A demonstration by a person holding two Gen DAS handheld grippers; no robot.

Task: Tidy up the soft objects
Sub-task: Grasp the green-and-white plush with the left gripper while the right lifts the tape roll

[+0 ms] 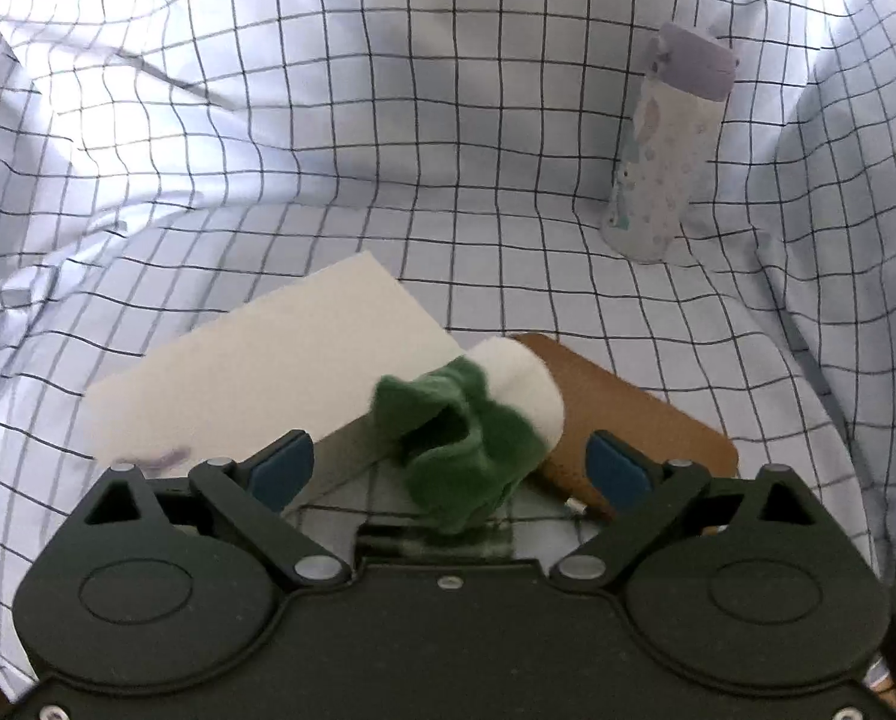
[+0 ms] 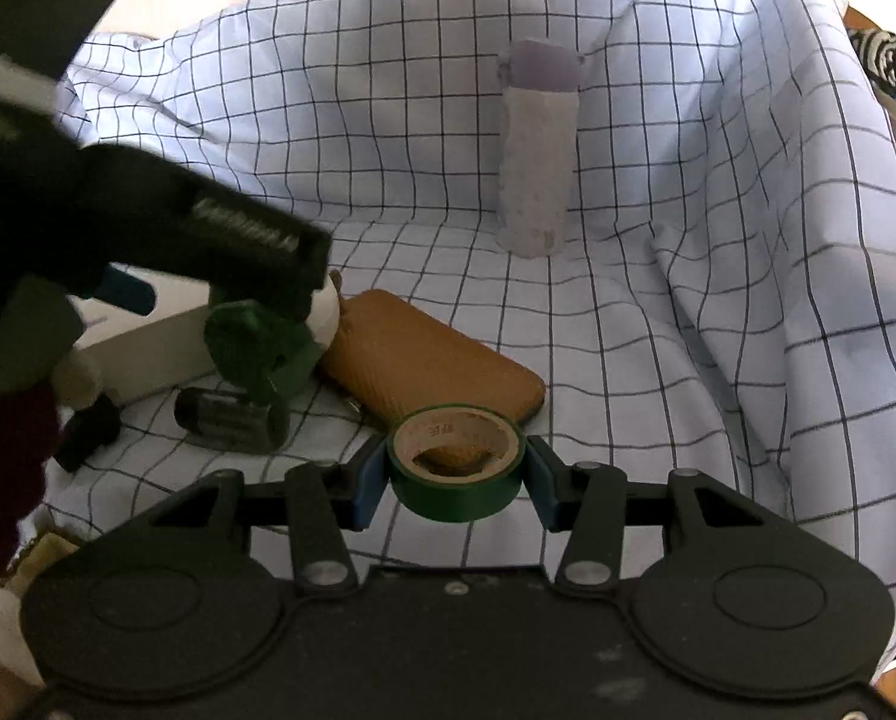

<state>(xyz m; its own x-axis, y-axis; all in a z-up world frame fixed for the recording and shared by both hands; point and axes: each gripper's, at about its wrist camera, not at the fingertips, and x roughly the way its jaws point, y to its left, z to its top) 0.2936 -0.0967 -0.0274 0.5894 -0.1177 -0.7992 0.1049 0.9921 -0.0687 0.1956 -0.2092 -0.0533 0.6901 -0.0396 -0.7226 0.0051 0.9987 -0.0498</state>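
A green and white sock (image 1: 478,438) lies between the spread fingers of my left gripper (image 1: 448,468), which is open; neither blue pad touches it. In the right wrist view the sock (image 2: 268,342) sits under the left gripper's black body (image 2: 166,228). My right gripper (image 2: 457,474) is shut on a green tape roll (image 2: 457,468), both blue pads against its sides, above the checked cloth (image 2: 658,360).
A brown pouch (image 1: 634,414) (image 2: 430,360) lies right of the sock. A white box (image 1: 256,372) lies to its left. A pale bottle with a lilac cap (image 1: 670,150) (image 2: 538,156) stands at the back. A dark cylinder (image 2: 232,417) lies below the sock.
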